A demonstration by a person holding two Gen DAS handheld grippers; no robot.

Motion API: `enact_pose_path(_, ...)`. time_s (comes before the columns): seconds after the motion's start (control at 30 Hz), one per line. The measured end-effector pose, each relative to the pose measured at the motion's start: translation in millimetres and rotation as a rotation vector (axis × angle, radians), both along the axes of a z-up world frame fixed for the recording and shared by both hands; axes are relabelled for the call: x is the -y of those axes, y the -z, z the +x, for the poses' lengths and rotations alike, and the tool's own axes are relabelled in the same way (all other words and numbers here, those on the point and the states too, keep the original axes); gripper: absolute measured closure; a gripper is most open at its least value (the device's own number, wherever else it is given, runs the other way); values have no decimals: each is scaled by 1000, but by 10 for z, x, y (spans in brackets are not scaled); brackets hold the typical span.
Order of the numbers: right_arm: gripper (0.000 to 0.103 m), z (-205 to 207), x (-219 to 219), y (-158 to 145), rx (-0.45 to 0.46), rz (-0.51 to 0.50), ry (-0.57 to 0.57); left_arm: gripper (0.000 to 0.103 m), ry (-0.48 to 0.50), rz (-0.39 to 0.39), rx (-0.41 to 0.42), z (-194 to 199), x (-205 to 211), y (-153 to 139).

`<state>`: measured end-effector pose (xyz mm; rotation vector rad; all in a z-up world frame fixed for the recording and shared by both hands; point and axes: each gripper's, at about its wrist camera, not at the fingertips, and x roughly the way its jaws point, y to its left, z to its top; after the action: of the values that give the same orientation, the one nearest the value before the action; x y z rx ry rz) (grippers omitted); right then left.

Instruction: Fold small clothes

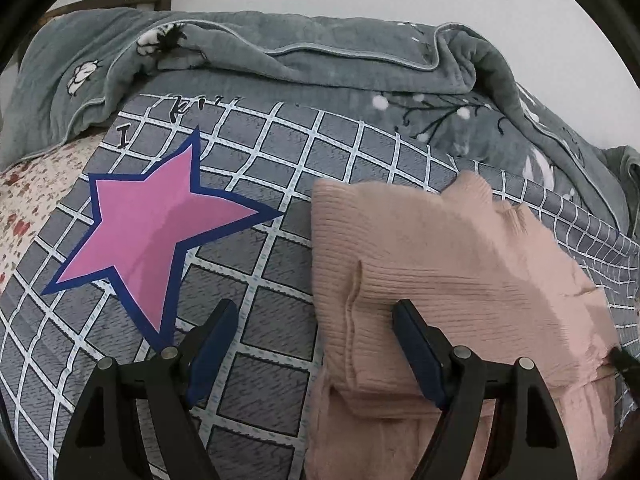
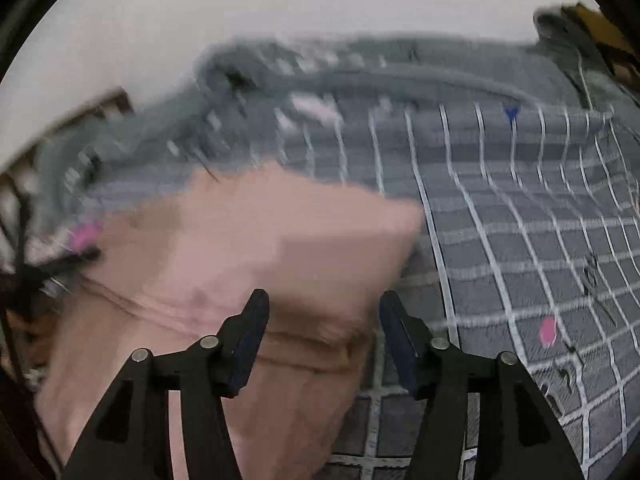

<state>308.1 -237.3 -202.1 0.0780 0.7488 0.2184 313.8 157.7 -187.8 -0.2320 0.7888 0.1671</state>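
Note:
A pink ribbed knit garment [image 1: 440, 264] lies folded on the grey checked bed sheet [image 1: 280, 264]. My left gripper [image 1: 316, 316] is open over the garment's left edge, with its right finger above the cloth and its left finger above the sheet. It holds nothing. In the blurred right wrist view the same pink garment [image 2: 260, 248] lies under my right gripper [image 2: 324, 308], which is open and empty above the garment's right part. The tip of the right gripper shows at the garment's right edge in the left wrist view [image 1: 624, 360].
A large pink star with a blue border [image 1: 152, 220] is printed on the sheet left of the garment. A crumpled grey-green blanket [image 1: 300, 60] lies along the far side by the white wall. A floral sheet [image 1: 28, 208] shows at the left edge.

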Motion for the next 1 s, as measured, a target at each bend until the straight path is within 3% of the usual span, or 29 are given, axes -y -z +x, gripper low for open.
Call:
enact_pose_path(0.07, 58, 55, 17, 78, -58, 10, 15, 27, 0, 5, 4, -6, 12, 3)
enact_pose_path(0.23, 58, 9, 78, 89, -49, 41, 33, 38, 18, 39, 19, -17, 88, -9)
enact_pose_path(0.43, 59, -53, 73, 83, -28, 41, 33, 38, 14, 61, 20, -20, 119, -10)
enact_pose_path(0.73, 69, -93, 127, 73, -20, 90, 32, 42, 17, 66, 24, -29, 128, -8)
enact_pose_path(1.0, 74, -135, 95, 54, -16, 60, 42, 45, 33, 3, 39, -74, 72, -15)
